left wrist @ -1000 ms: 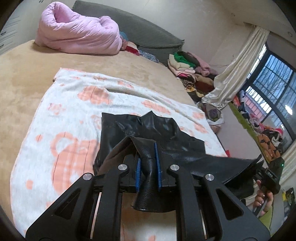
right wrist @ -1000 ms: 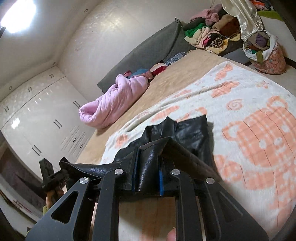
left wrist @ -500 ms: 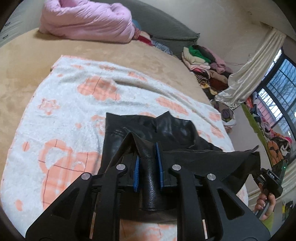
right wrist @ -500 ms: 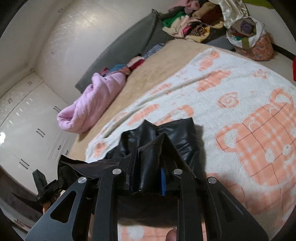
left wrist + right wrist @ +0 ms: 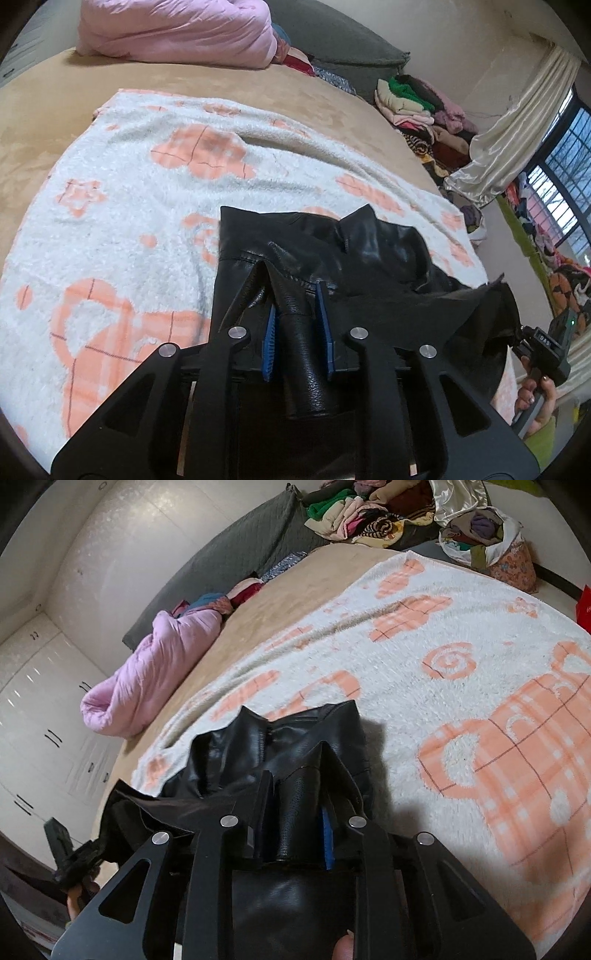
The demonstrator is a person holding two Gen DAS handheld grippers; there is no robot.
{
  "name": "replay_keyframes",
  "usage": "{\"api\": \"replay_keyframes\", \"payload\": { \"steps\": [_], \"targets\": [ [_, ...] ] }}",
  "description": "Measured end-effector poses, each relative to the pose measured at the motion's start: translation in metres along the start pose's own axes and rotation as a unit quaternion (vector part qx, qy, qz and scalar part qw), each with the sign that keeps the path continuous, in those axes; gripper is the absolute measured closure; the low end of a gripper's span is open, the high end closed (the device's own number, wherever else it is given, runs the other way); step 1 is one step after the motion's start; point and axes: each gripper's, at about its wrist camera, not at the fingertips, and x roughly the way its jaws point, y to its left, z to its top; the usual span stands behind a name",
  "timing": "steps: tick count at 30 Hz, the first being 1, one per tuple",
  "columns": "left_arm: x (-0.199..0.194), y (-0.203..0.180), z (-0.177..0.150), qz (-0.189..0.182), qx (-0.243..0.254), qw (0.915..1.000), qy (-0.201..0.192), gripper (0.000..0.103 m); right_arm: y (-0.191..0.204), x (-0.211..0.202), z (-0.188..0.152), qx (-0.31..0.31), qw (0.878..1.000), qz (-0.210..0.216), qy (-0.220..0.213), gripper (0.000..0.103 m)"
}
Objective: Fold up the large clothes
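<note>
A black leather garment (image 5: 332,254) lies partly on a white and orange blanket (image 5: 147,184) on the bed; its near edge is lifted and stretched between my two grippers. My left gripper (image 5: 297,317) is shut on one corner of the garment. My right gripper (image 5: 295,805) is shut on the other corner of the garment (image 5: 280,738). The right gripper also shows at the right edge of the left wrist view (image 5: 546,347), and the left gripper at the lower left of the right wrist view (image 5: 70,856).
A pink duvet (image 5: 177,33) and a grey headboard cushion (image 5: 351,55) lie at the far end of the tan bed (image 5: 55,92). A pile of clothes (image 5: 424,103) and a bag of laundry (image 5: 487,542) sit beside the bed. White wardrobes (image 5: 37,720) stand at the left.
Both grippers have carried the held edge of the garment forward over the blanket and lower; the garment's far part has bunched up on the blanket.
</note>
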Motion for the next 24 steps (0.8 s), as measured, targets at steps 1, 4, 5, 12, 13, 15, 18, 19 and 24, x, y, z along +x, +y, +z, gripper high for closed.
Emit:
{"api": "replay_keyframes", "payload": {
  "steps": [1,4,5,12,13,15,18,19,24],
  "targets": [
    [0.003,0.000,0.000,0.002,0.001,1.0000,0.002,0.088,-0.002,0.004,-0.002,0.000,1.000,-0.001,-0.001,0.080],
    [0.005,-0.005,0.002,0.011,0.015,0.9998,0.002,0.087,-0.006,0.011,-0.004,-0.002,1.000,-0.004,-0.002,0.077],
    [0.006,-0.006,0.002,0.014,0.019,0.9997,0.002,0.086,-0.007,0.013,-0.005,0.000,1.000,-0.003,-0.002,0.076],
    [0.004,-0.013,0.001,0.013,0.032,0.9994,-0.004,0.075,-0.007,0.015,-0.006,-0.007,1.000,0.003,-0.008,0.060],
    [0.003,-0.014,0.001,0.011,0.035,0.9993,-0.007,0.074,-0.005,0.013,-0.006,-0.009,1.000,0.005,-0.012,0.057],
    [0.001,-0.017,0.000,0.009,0.039,0.9991,-0.011,0.071,-0.003,0.010,-0.007,-0.012,1.000,0.011,-0.021,0.047],
    [-0.005,-0.020,0.001,-0.002,0.038,0.9991,-0.019,0.062,-0.002,0.003,-0.006,-0.012,0.999,0.016,-0.037,0.030],
    [-0.007,-0.021,0.002,-0.007,0.038,0.9990,-0.022,0.060,-0.002,0.001,-0.005,-0.013,0.999,0.012,-0.043,0.026],
    [-0.033,-0.025,0.007,-0.008,0.041,0.9967,-0.070,0.055,0.000,-0.008,-0.005,-0.030,0.997,-0.012,-0.066,0.015]
  ]
}}
